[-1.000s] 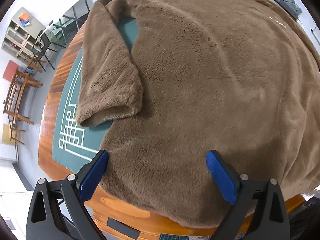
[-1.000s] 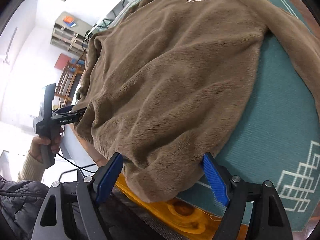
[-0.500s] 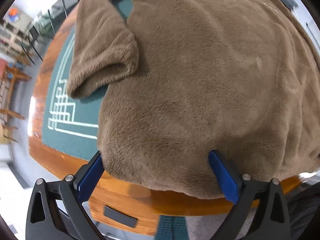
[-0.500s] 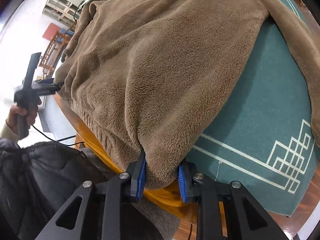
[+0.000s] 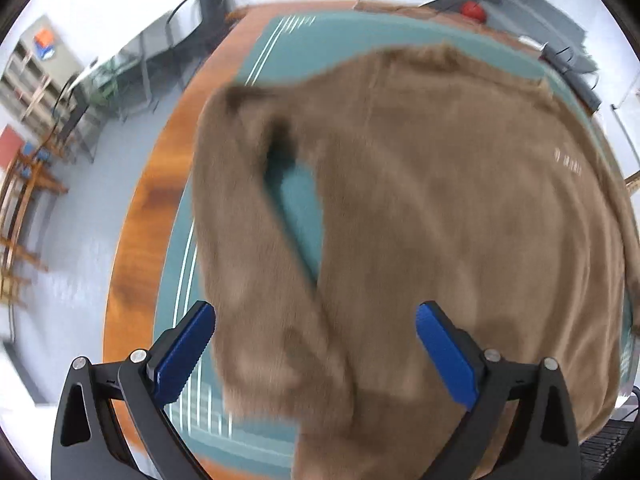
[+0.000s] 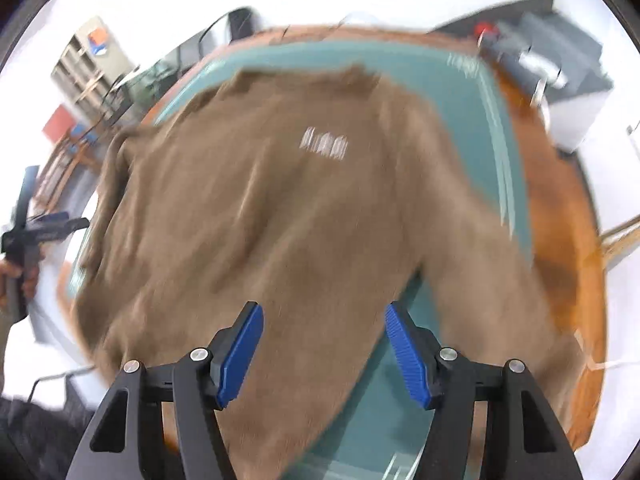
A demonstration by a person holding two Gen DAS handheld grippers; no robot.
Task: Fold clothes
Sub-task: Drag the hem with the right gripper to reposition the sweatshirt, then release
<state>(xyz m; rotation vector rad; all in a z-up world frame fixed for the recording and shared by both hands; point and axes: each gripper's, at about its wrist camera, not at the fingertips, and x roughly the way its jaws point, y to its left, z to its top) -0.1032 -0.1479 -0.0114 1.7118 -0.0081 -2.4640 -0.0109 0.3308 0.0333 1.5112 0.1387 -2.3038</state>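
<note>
Sweater (image 5: pixel 440 220): brown fleece, spread flat on the green mat (image 5: pixel 344 40), hem toward the grippers.
Left gripper (image 5: pixel 316 344): wide, empty.
Right gripper (image 6: pixel 324 344): wide, empty.
Step, judged: pinch each hem corner fully and lift evenly.
Left view alone shows the sleeve (image 5: pixel 248 240) beside the body; right view, the white logo (image 6: pixel 324 146).

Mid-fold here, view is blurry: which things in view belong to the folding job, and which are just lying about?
Belongs to the job:
brown fleece sweater
green mat it lies on
left gripper, open
right gripper, open

Lying about:
red object beyond the table
shelf unit
wooden chairs
</note>
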